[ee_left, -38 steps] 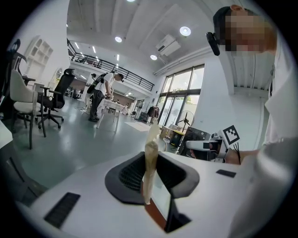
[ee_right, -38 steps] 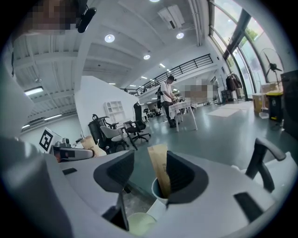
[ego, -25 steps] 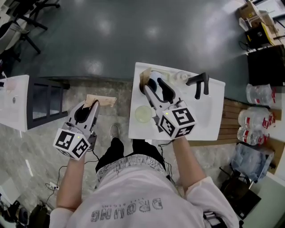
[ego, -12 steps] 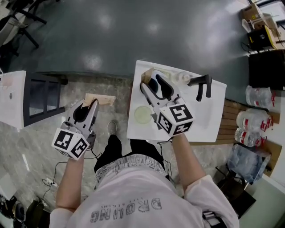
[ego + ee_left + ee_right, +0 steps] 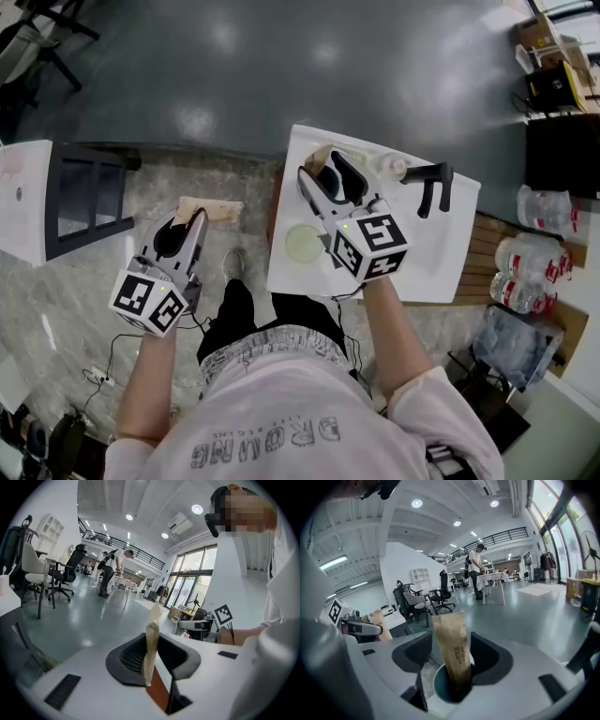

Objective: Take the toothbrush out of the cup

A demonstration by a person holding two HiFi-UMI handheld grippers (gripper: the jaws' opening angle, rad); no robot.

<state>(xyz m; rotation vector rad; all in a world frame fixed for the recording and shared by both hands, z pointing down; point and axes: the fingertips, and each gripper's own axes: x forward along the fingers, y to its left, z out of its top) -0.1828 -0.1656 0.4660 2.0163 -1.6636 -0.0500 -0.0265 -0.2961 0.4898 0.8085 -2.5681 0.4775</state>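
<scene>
Right gripper view: flat kraft-paper toothbrush packet (image 5: 451,644), black print on face, upright in round dark teal cup (image 5: 437,688), long axis toward 12 o'clock. Right gripper (image 5: 452,660) jaws wide, just been opening; ribbed black pads at 9 and 3 o'clock of packet, not pressing. Cup at 11 o'clock corner of white table (image 5: 441,244). Left gripper (image 5: 153,662) jaws narrow, pinching second kraft packet (image 5: 151,639), edge-on, tip up.
</scene>
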